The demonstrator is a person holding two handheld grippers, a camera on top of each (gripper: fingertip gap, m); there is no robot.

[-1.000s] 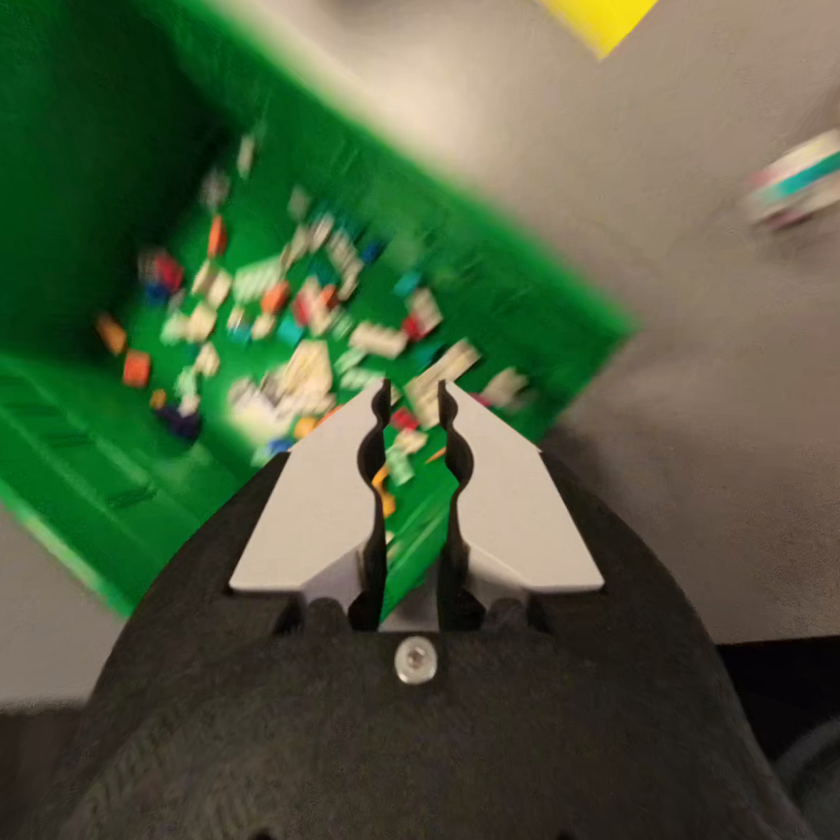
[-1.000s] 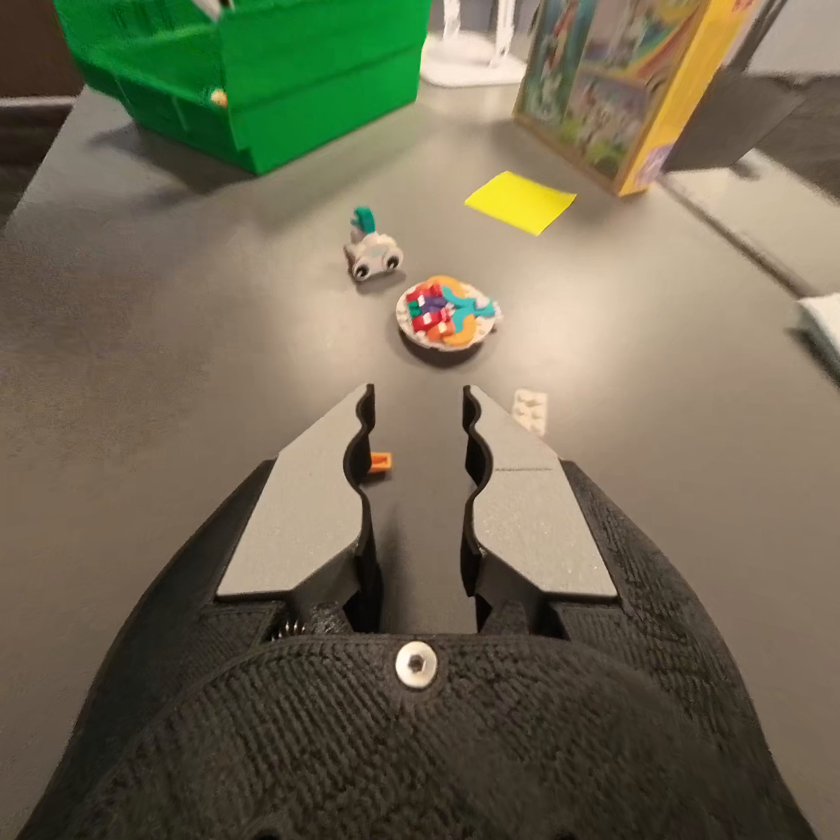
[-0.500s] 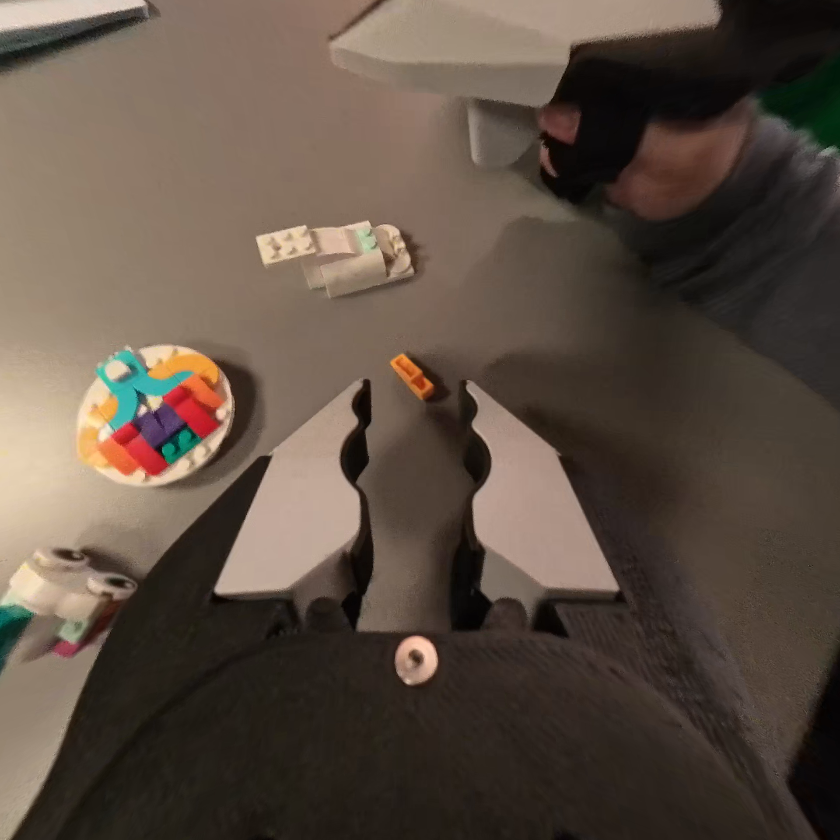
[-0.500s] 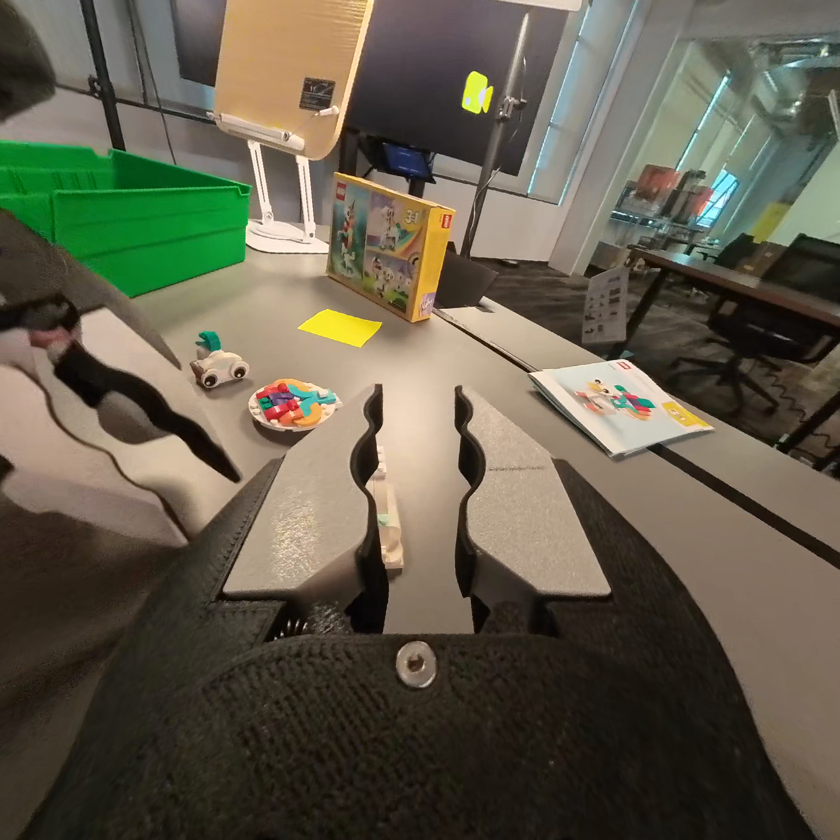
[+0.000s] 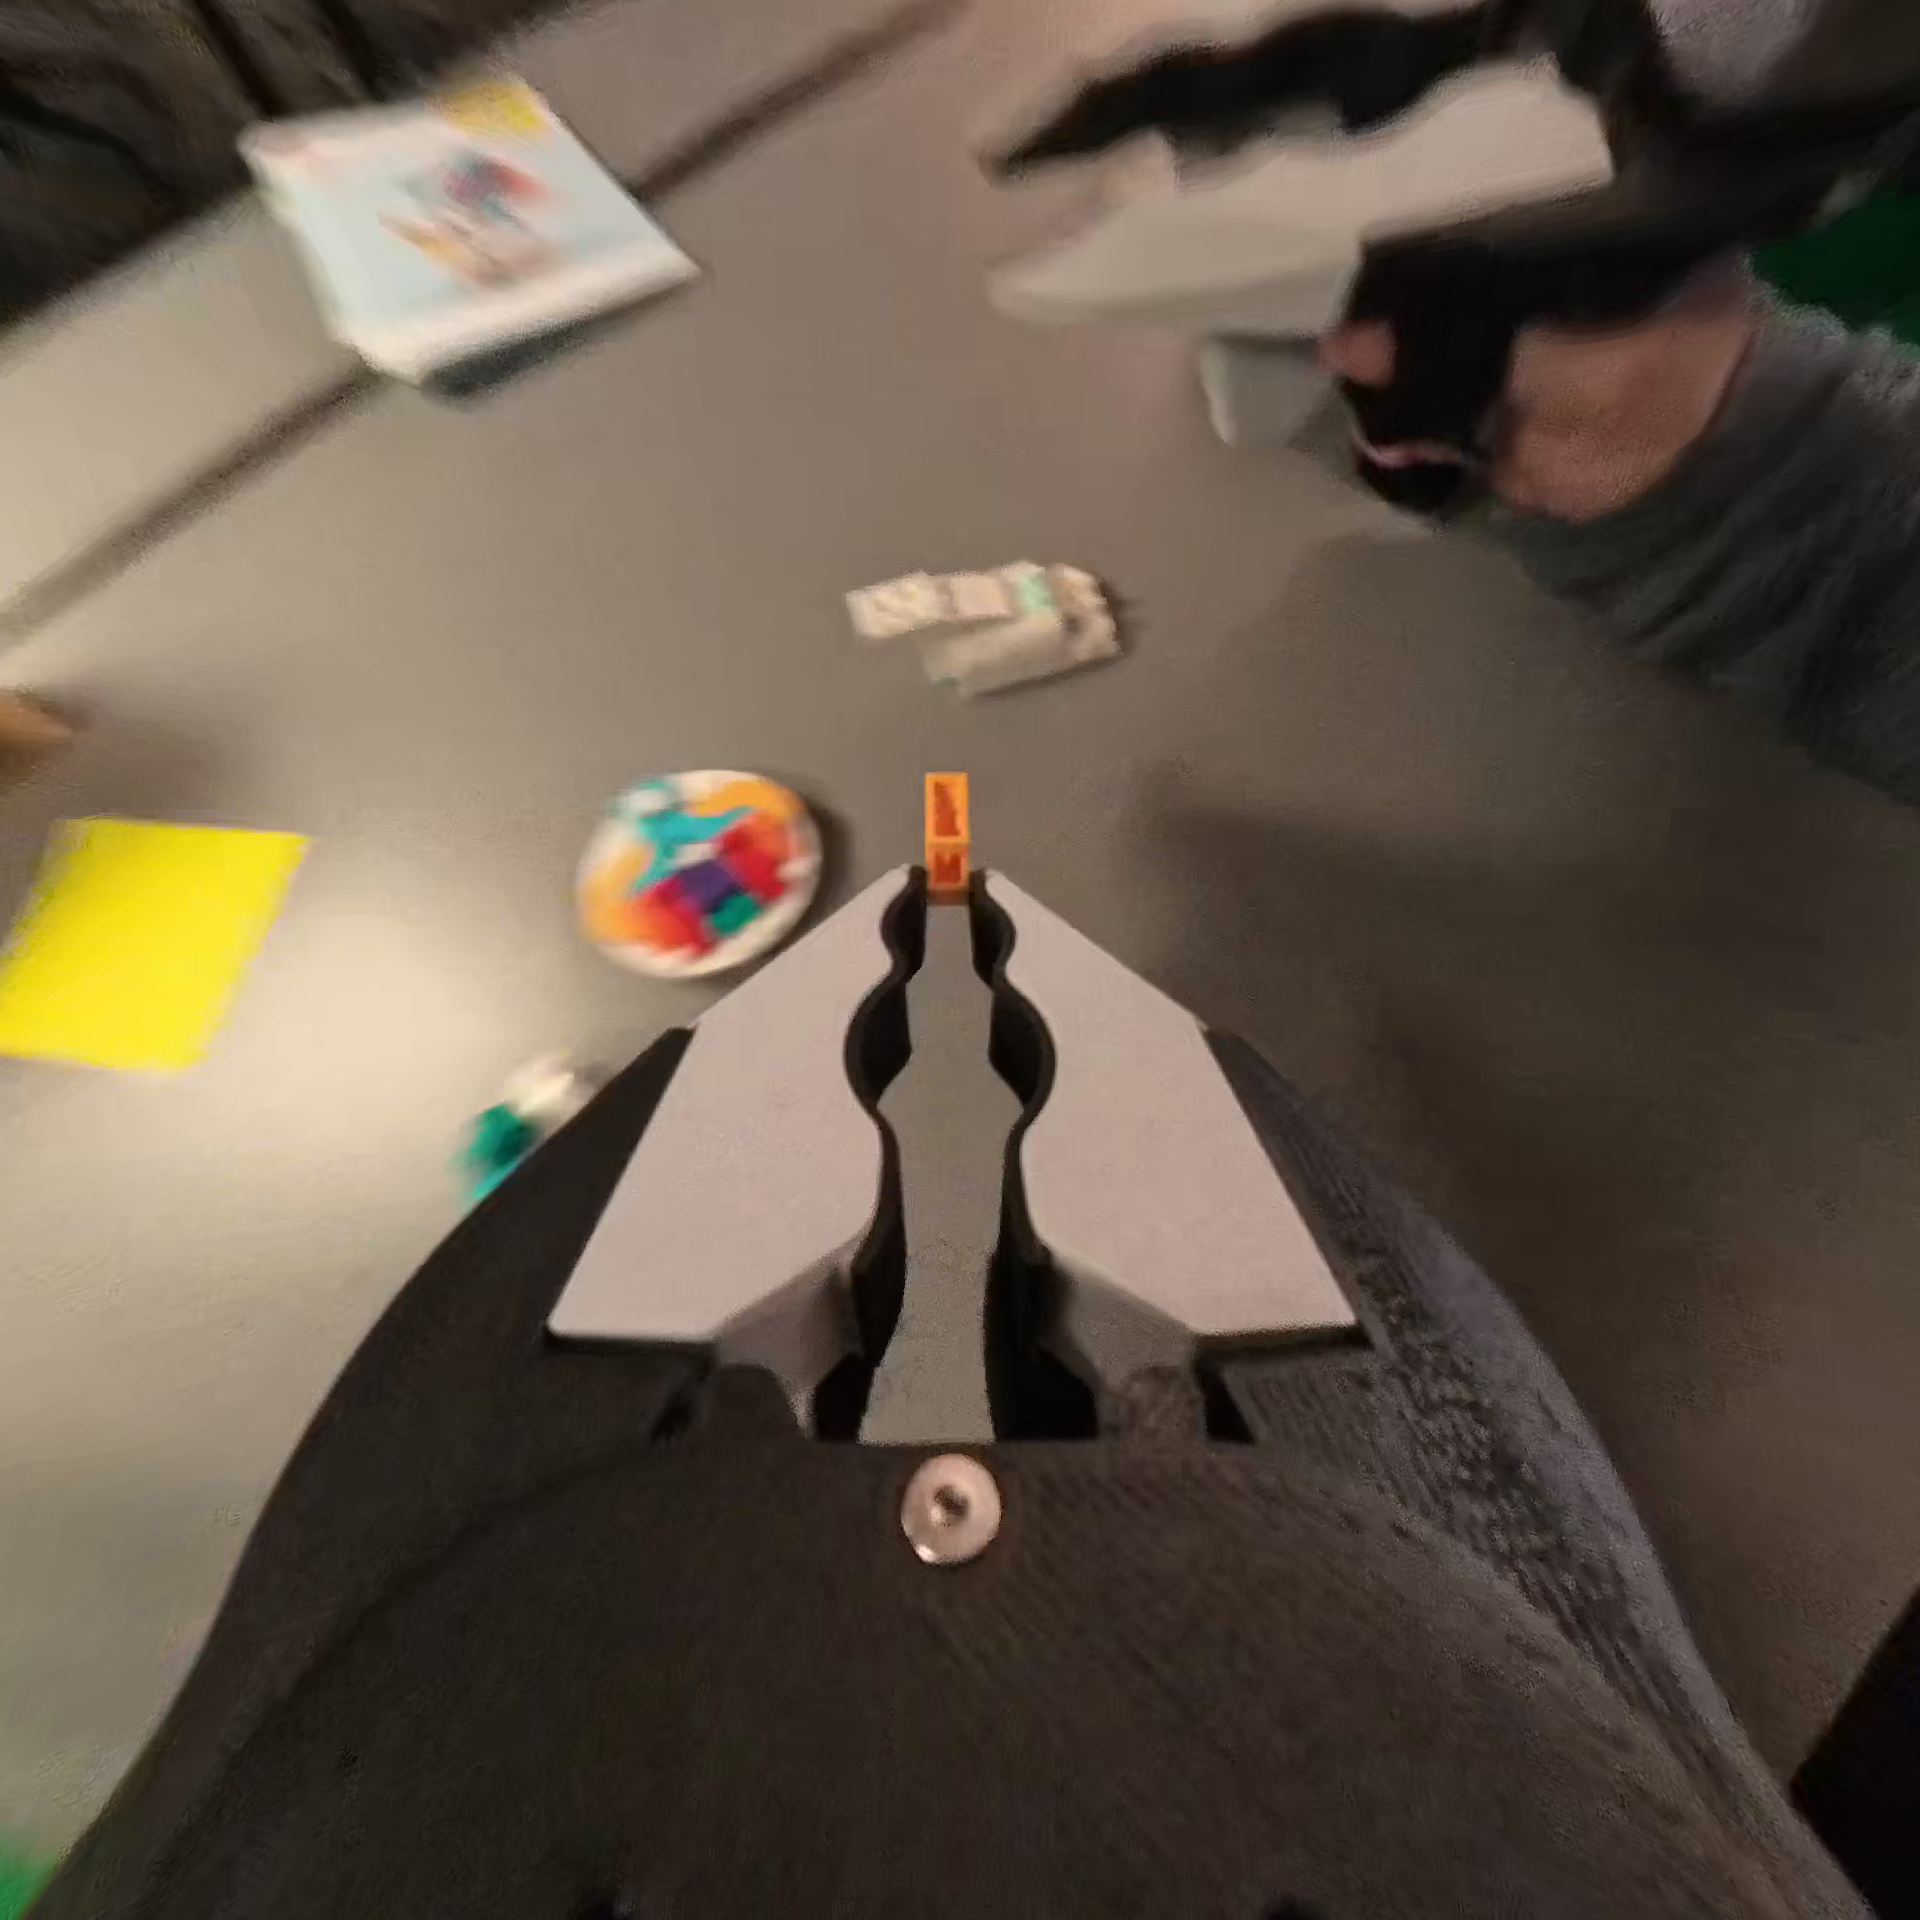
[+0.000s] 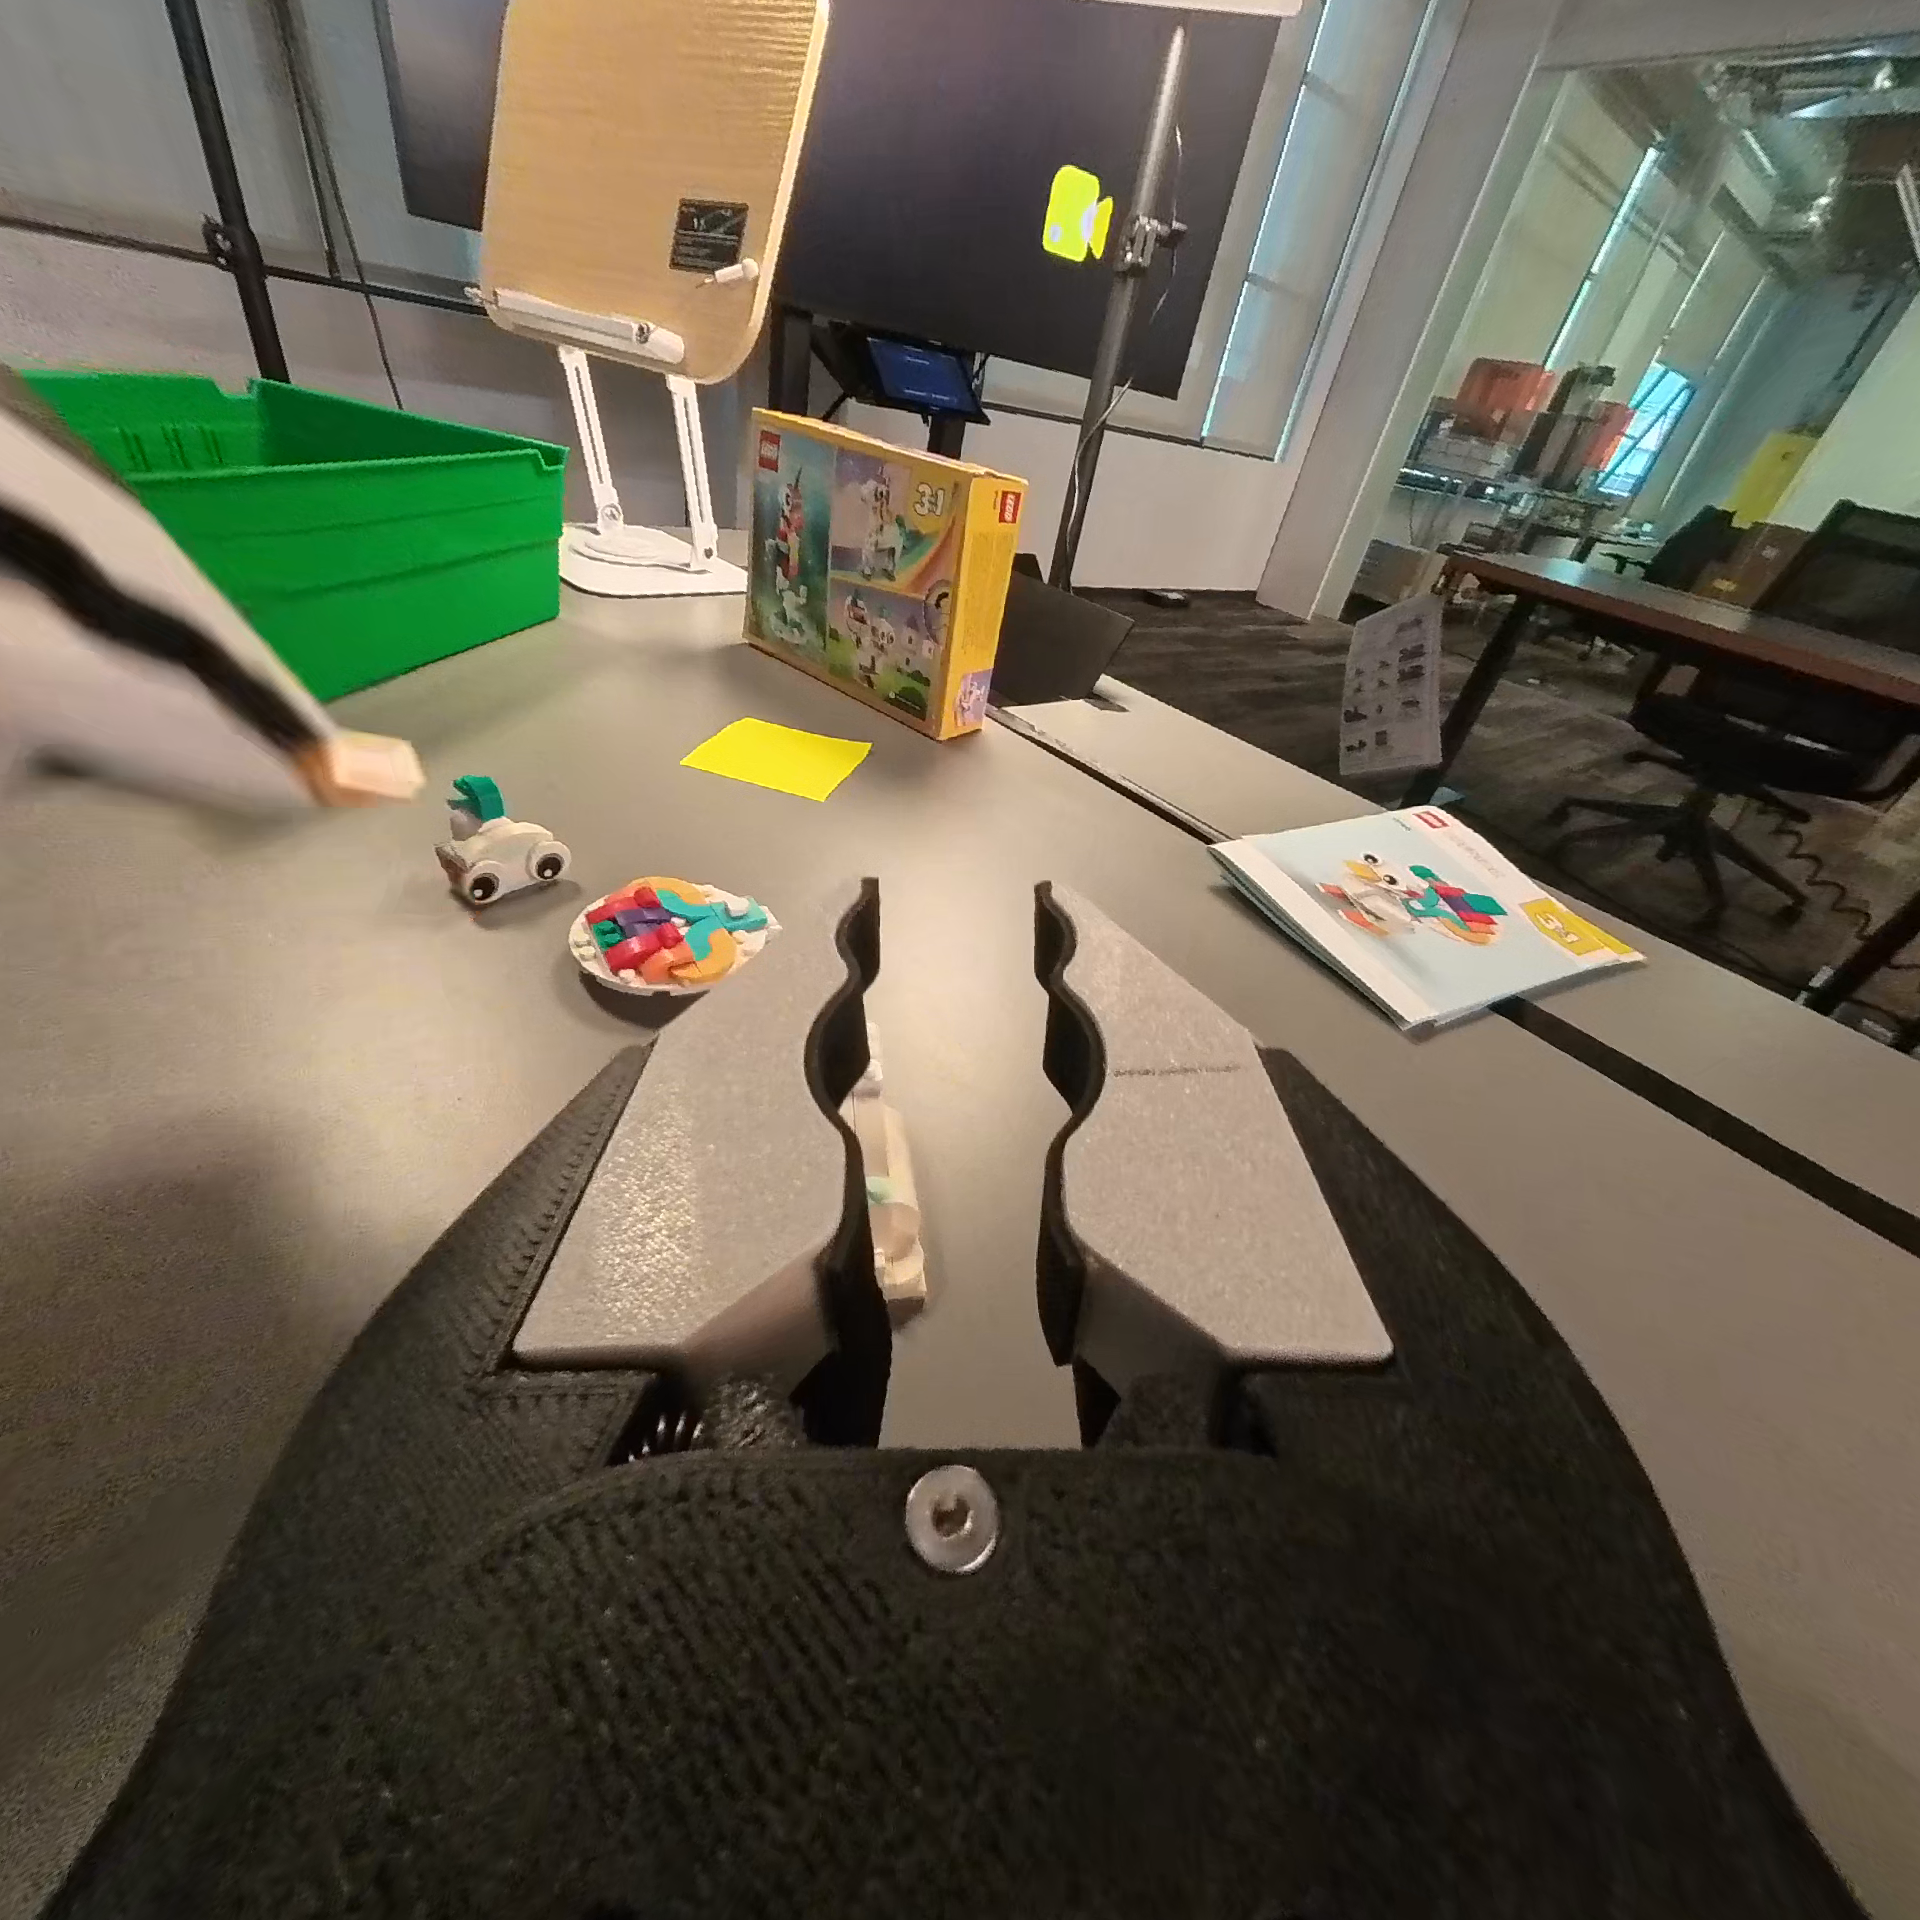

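My left gripper (image 5: 948, 878) is shut on a small orange brick (image 5: 947, 831), held at its fingertips above the grey table (image 5: 416, 644). It also shows at the left of the right wrist view, with the brick (image 6: 369, 774) at its tip. My right gripper (image 6: 956, 904) is open and empty, low over a white brick assembly (image 6: 894, 1195) that lies between its fingers, close to the left one. The assembly (image 5: 987, 623) and the blurred right gripper (image 5: 1299, 177) show in the left wrist view. A round white plate of coloured bricks (image 6: 665, 935) lies just left of the right gripper.
A small wheeled brick model (image 6: 504, 847) stands beside the plate. A green bin (image 6: 343, 520), a toy box (image 6: 883, 566) and a lamp stand are at the back. A yellow paper sheet (image 6: 777, 756) and a booklet (image 6: 1423, 914) lie on the table. The tips of one gripper are about 12 cm away from the tips of the other.
My left gripper swung from the green bin to the table, closed on the orange brick and lifted it. My right gripper moved over the white assembly and stays open.
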